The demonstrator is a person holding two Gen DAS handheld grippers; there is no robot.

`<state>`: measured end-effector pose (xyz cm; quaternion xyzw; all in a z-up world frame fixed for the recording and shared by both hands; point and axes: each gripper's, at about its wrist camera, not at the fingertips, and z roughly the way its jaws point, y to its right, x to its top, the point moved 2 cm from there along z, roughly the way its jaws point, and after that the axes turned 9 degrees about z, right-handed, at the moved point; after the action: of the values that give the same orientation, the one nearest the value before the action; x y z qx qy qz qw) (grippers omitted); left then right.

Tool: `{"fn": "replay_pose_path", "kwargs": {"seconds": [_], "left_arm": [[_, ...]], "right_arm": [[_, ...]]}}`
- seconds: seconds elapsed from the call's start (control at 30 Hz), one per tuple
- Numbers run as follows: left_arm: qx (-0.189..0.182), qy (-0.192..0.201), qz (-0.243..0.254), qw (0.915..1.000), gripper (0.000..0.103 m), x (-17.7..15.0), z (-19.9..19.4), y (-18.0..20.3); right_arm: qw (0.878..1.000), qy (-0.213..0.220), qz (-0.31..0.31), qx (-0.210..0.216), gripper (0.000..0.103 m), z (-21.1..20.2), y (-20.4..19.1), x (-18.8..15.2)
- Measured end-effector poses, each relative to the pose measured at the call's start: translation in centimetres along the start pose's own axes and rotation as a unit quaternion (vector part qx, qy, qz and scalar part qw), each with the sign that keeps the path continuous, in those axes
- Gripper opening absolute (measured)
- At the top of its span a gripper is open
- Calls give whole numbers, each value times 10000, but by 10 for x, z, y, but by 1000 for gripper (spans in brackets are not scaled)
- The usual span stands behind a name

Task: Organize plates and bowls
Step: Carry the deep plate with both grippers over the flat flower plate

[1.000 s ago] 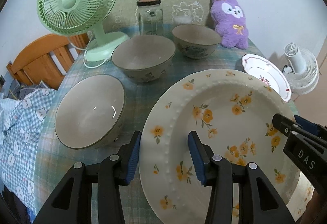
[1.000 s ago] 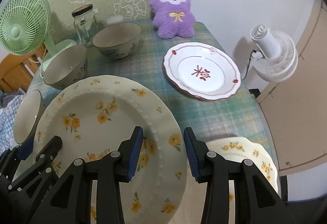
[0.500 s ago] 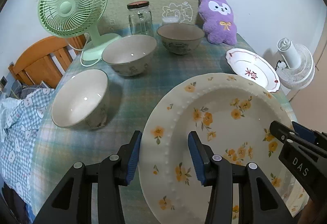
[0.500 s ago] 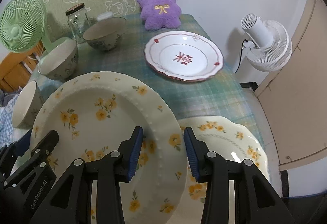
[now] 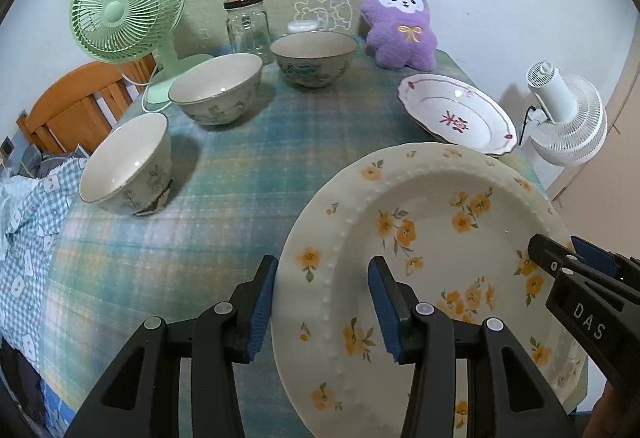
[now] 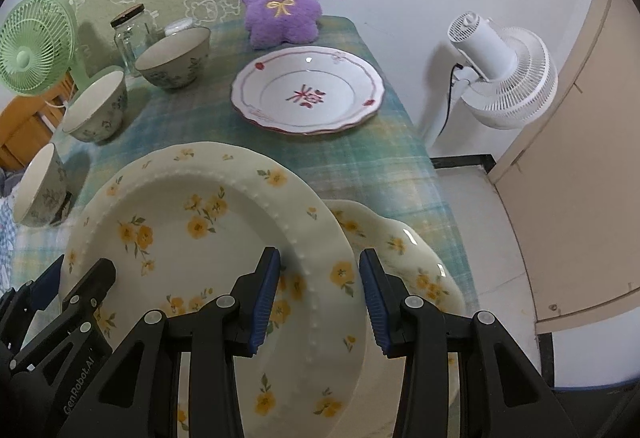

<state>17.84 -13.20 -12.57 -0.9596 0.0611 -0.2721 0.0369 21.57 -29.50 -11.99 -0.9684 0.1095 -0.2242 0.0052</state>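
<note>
From the left wrist view, the left gripper [image 5: 322, 302] has its fingers part-closed across the near rim of the big floral plate [image 5: 424, 238], carried above the bench [image 5: 256, 166]. From the right wrist view, the right gripper [image 6: 319, 298] pinches the opposite rim the same way – the plate hangs over a smaller floral plate [image 6: 404, 246], so the step looks like stacking, and next comes lowering it level and centred

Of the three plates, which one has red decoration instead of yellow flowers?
The white plate with red trim, lying alone before the purple plush toy. The two others, the held plate and the plate beneath, have yellow flowers.
</note>
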Motion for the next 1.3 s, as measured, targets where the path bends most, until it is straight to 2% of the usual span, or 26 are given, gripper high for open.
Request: {"fn": "replay_pose_path", "kwargs": {"seconds": [0.87,1.3], "left_arm": [[-72,-229,-55,9997,47,-23,9,65],[11,-295,-54,9995,47,-27,14,76]], "right_arm": [[9995,-256,-68,-181,45,12,65,-19],[9995,-193,-154,-209,45,16,74,-18]]}}
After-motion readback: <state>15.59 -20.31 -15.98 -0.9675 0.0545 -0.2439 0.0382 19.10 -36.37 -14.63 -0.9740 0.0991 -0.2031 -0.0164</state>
